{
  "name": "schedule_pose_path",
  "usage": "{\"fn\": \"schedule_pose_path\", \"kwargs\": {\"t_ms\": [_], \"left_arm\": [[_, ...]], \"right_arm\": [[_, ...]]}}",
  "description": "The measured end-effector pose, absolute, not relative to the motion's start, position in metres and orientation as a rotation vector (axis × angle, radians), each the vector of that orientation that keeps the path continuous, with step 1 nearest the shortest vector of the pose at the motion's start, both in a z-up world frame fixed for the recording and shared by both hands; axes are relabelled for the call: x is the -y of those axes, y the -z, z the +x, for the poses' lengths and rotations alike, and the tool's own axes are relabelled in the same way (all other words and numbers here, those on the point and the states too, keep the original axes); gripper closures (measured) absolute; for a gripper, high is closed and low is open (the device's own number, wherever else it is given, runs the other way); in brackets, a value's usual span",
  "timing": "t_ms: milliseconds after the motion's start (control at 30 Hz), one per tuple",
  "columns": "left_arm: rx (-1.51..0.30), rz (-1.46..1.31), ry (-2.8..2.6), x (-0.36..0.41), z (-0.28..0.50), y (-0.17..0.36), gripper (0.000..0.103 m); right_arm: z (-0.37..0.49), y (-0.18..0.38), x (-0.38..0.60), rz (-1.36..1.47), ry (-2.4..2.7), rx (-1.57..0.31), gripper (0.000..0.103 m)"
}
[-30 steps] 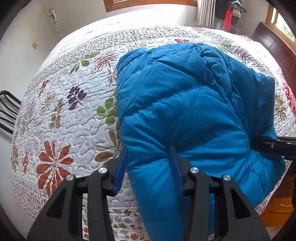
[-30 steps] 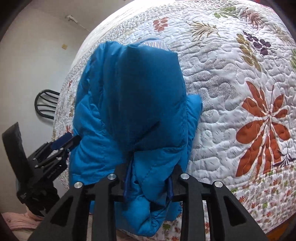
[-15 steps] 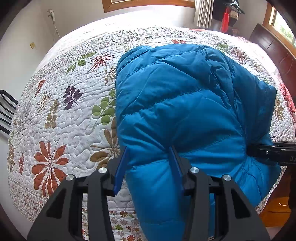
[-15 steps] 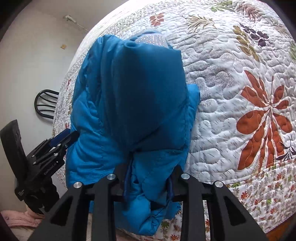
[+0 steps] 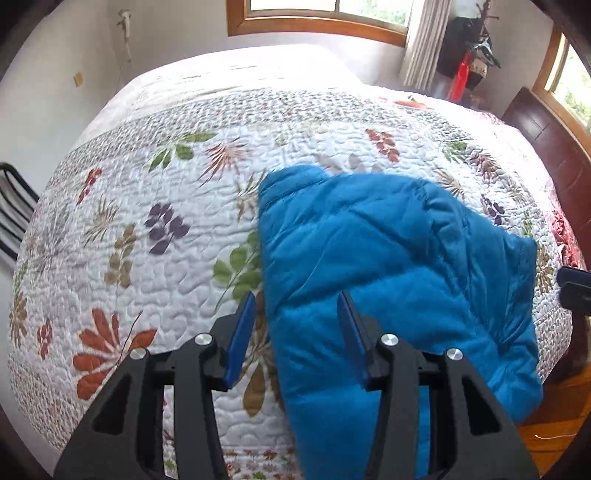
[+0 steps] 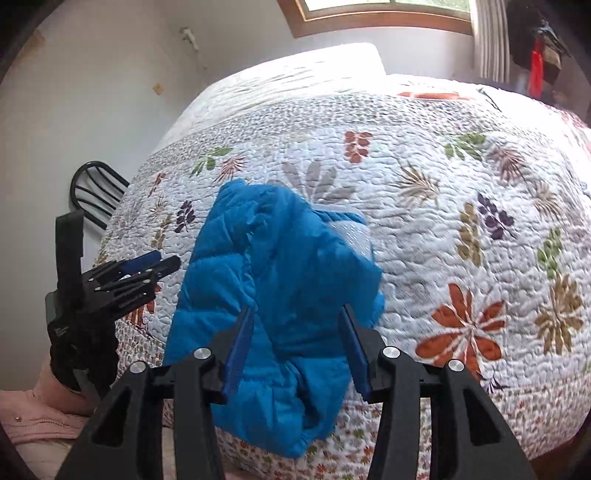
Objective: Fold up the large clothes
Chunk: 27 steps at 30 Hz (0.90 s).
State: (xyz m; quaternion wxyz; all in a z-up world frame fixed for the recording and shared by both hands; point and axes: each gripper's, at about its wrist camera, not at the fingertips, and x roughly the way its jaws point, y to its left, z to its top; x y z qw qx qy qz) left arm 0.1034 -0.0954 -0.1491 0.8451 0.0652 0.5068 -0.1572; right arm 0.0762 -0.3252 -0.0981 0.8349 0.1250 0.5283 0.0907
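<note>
Left wrist view: the left gripper stood partly open, gripping nothing, above the blue jacket at the bed near edge.

Right wrist view: the right gripper was opening, clear of the jacket; best let it settle flat.

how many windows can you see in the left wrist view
2. One wood-framed window sits on the far wall beyond the bed; another window is at the right edge above the dark headboard. Others may lie outside the frame.

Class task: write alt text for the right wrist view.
A folded blue puffer jacket lies on a floral quilted bed, with the right gripper above it, its jaws opening and clear of the fabric. The left gripper is at left.
</note>
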Motion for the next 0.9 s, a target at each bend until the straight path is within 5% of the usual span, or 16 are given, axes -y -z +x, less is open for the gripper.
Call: {"fn": "schedule_pose_path", "kwargs": {"t_ms": [167, 400, 900], "left_arm": [[-1.077, 0.162, 0.348, 0.117, 0.112, 0.157, 0.057], [-1.143, 0.150, 0.398, 0.128, 0.108, 0.182, 0.058], [-1.153, 0.226, 0.385, 0.144, 0.106, 0.209, 0.059]], "right_arm": [[0.120, 0.139, 0.317, 0.289, -0.166, -1.189, 0.063], [0.116, 0.186, 0.347, 0.406, -0.053, -1.299, 0.095], [0.109, 0.222, 0.355, 0.498, -0.062, -1.269, 0.099]]}}
